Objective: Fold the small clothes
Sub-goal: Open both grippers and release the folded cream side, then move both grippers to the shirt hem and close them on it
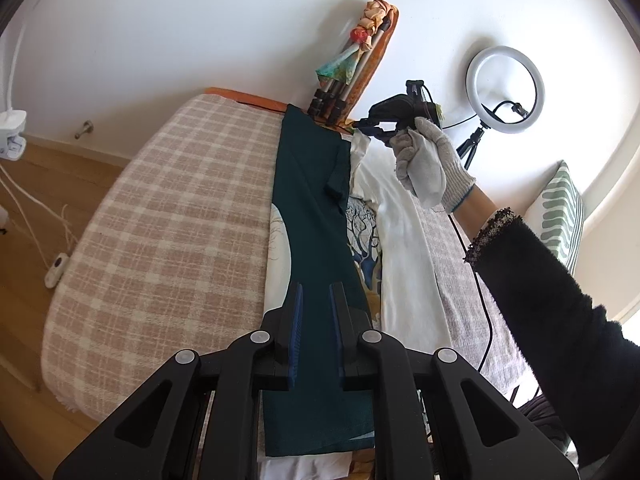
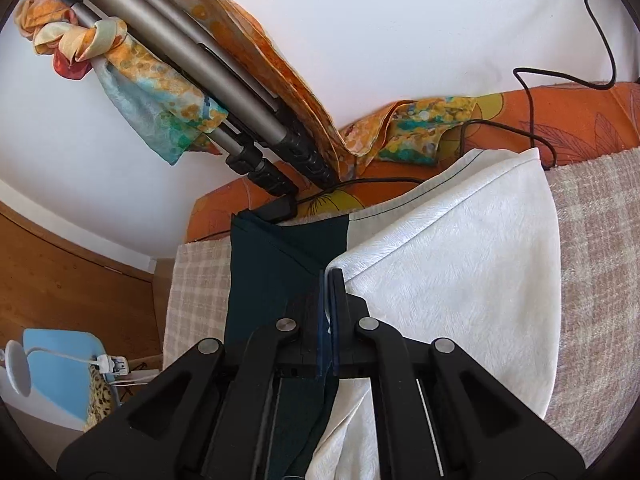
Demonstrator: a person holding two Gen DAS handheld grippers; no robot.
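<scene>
1. Slippage is the main risk: the right gripper (image 2: 329,276) has its jaws nearly together on a thin edge where the dark green cotton garment (image 1: 316,216) meets the white textured cloth (image 2: 440,280); a shallow bite could let go.
2. The left gripper (image 1: 318,292), jaws slightly apart, hovers over the garment lying along the checked beige blanket (image 1: 172,216); I cannot tell whether it holds anything.
3. Pulling may drag both layers together.

Left wrist view: sits behind the left gripper (image 1: 316,292), angled down along the plaid blanket (image 1: 168,220) toward the far wall; the dark green garment (image 1: 312,208) runs up mid-frame. Right wrist view: much closer, low over the same dark green garment (image 2: 264,280). Both share the tripod (image 1: 340,92), upper centre left view, upper left right view (image 2: 180,60).
</scene>
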